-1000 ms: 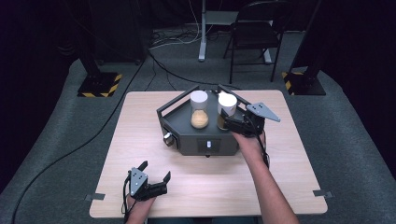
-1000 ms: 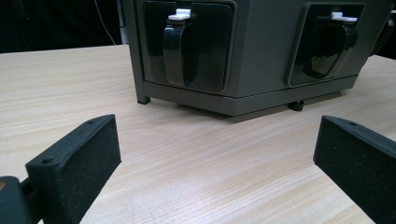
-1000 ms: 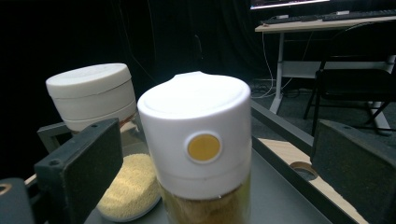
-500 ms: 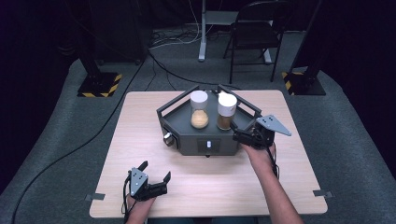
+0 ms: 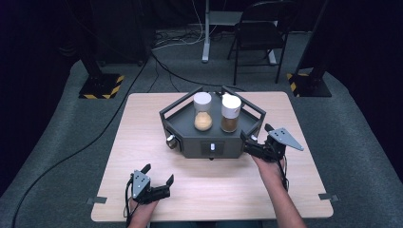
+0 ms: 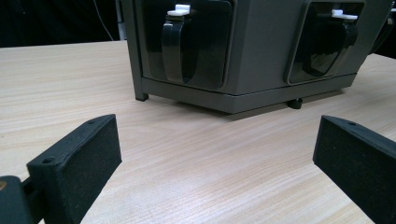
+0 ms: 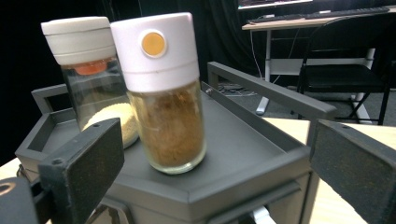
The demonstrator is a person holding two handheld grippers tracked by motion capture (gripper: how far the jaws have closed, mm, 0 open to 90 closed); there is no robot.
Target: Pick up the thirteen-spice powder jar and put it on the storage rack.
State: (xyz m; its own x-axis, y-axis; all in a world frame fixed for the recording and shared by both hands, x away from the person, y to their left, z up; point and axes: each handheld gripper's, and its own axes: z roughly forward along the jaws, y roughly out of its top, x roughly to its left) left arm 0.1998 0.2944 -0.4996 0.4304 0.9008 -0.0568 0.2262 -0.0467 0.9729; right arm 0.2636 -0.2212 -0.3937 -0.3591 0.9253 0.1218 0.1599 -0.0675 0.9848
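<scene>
Standing upright on grey rack [image 5: 183, 124] | two white-capped jars [image 5: 230, 113] | brown powder

A six-sided rack [image 5: 190, 127] sits on my counter [image 5: 142, 123], toward the far middle. On its top tray stand two jars side by side: one jar [image 5: 203, 111] on the left, the other jar [image 5: 230, 113] just right of it. My right gripper [image 5: 260, 140] hangs at the rack's right front corner, fingers apart. My left gripper [image 5: 158, 175] rests near the counter's front edge, well before the rack and left of it. A chair [image 5: 259, 35] stands on the floor behind the counter.
</scene>
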